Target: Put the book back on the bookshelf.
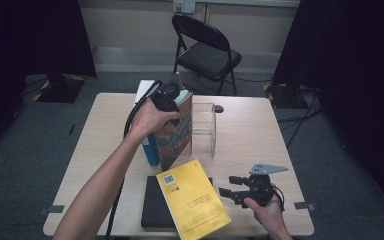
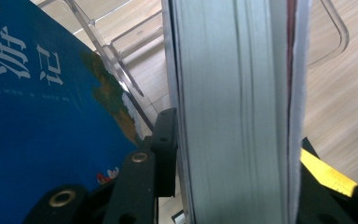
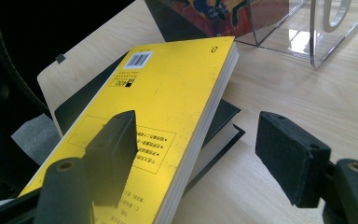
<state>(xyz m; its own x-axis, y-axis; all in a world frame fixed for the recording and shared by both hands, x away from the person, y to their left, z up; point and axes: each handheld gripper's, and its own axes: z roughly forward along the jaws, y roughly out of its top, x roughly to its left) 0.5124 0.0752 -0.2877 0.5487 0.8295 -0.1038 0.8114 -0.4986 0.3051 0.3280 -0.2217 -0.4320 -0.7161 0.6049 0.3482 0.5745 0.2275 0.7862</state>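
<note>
High view: left gripper (image 1: 167, 100) comes down on top of an upright book with a dark red-orange cover (image 1: 176, 136), which stands at the open left side of a clear acrylic holder (image 1: 203, 129) on the table (image 1: 250, 135); a blue book (image 1: 150, 149) leans just beside it on the far side from the holder. The left gripper view gives what the high one can't: the upright book's page block (image 2: 233, 112) sits between the two black fingers (image 2: 165, 149), both pressed against its sides, so the grip is closed on the book, a thin red cover edge showing along one side; the blue book's cover with white characters lies just outside one finger, the holder's clear wall beyond. No earlier frame, so nothing on motion. Right gripper (image 1: 235, 189) rests low near the table's front edge, fingers (image 3: 291, 156) standing wide apart with nothing between them. The right gripper view shows a yellow book (image 3: 168, 88) face down, barcode up, partly behind one finger, lying tilted on a black book (image 3: 221, 116); the high view shows that stack just beside the right fingers.
</note>
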